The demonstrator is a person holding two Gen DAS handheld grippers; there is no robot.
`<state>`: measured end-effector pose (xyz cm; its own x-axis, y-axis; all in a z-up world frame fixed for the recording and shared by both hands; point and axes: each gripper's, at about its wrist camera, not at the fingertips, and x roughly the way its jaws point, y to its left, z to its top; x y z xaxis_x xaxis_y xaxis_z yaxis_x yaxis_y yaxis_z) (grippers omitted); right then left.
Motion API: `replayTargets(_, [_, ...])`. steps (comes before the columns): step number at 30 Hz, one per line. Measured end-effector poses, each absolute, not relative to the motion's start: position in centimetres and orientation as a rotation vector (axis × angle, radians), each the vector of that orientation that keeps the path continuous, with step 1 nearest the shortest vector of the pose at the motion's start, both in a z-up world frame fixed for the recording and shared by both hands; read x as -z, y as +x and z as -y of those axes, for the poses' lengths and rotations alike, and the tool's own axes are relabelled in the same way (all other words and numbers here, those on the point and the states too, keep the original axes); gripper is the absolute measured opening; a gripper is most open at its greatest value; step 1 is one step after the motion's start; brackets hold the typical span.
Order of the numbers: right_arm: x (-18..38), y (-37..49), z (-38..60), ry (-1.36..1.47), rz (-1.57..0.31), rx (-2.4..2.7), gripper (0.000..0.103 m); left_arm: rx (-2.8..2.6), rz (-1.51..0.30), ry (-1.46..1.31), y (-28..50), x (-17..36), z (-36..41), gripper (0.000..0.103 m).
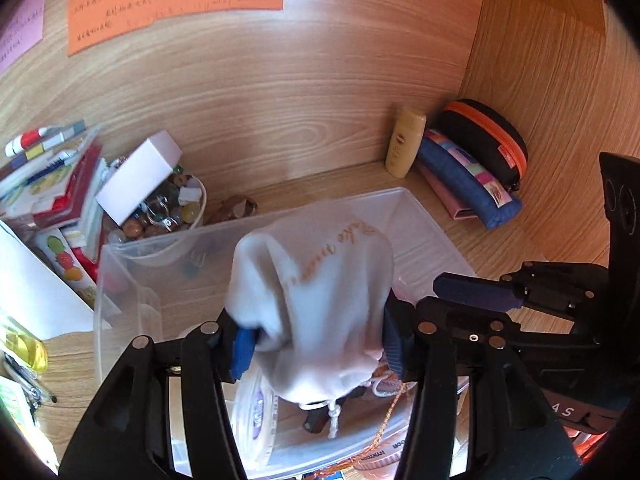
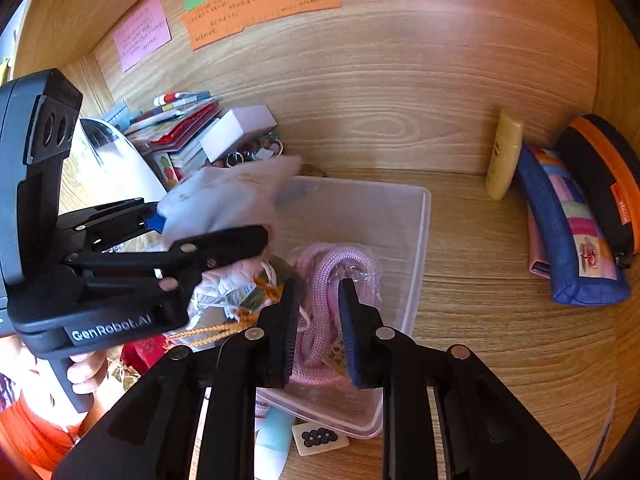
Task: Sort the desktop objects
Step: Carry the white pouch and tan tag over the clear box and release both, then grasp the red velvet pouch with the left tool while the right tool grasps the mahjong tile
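White pouch [image 1: 320, 280] pinched in left tongs [image 1: 316, 344] over clear bin [image 1: 420, 216]; right tongs [image 2: 320, 332] pressed together; wooden desk [image 2: 500, 340].

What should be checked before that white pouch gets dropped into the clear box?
1. White pouch held between the left hand-held gripper's pads: ok.
2. Pouch above the clear box: ok.
3. Free space in the box: ok, the far half looks bare.
4. Right hand-held gripper out of the way: not ok, it hangs over the box, closed on a pink rope.
5. Pouch's cord hanging free: cannot tell.
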<state>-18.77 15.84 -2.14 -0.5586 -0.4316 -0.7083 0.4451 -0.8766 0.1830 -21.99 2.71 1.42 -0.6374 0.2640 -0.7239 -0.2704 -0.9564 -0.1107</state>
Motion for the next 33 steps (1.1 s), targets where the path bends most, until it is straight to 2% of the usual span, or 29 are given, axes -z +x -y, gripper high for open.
replayTargets(6, [1.7,-17.9,-16.0,1.062,-0.061,2.435,0.018,-2.622,0.005,-1.145,-21.7,-1.7,-2.5,0.058])
replayTargets(8, [1.5,-17.5,-15.9,1.058,-0.072,2.438,0.018,-2.641,-0.006,-1.133,-21.2,-2.2,-2.4,0.065])
replayTargets(13, [1.0,-16.5,-15.9,1.043,-0.103,2.455,0.019,-2.701,-0.056,-1.072,-19.7,-3.4,-2.3,0.069])
replayTargets(17, [0.6,-15.6,-16.0,1.028,-0.106,2.464,0.028,-2.733,-0.094,-1.038,-18.1,-4.1,-1.6,0.072])
replayTargets(24, [0.2,-14.2,-16.4,1.003,-0.097,2.466,0.036,-2.765,-0.095,-1.031,-15.6,-4.5,0.5,0.073])
replayTargets(28, [0.2,-13.4,-16.6,0.994,-0.099,2.469,0.049,-2.773,-0.073,-1.067,-14.2,-4.0,2.0,0.078])
replayTargets(33, [0.5,-12.6,-17.2,1.006,-0.106,2.470,0.051,-2.799,-0.078,-1.126,-12.3,-2.8,3.7,0.079])
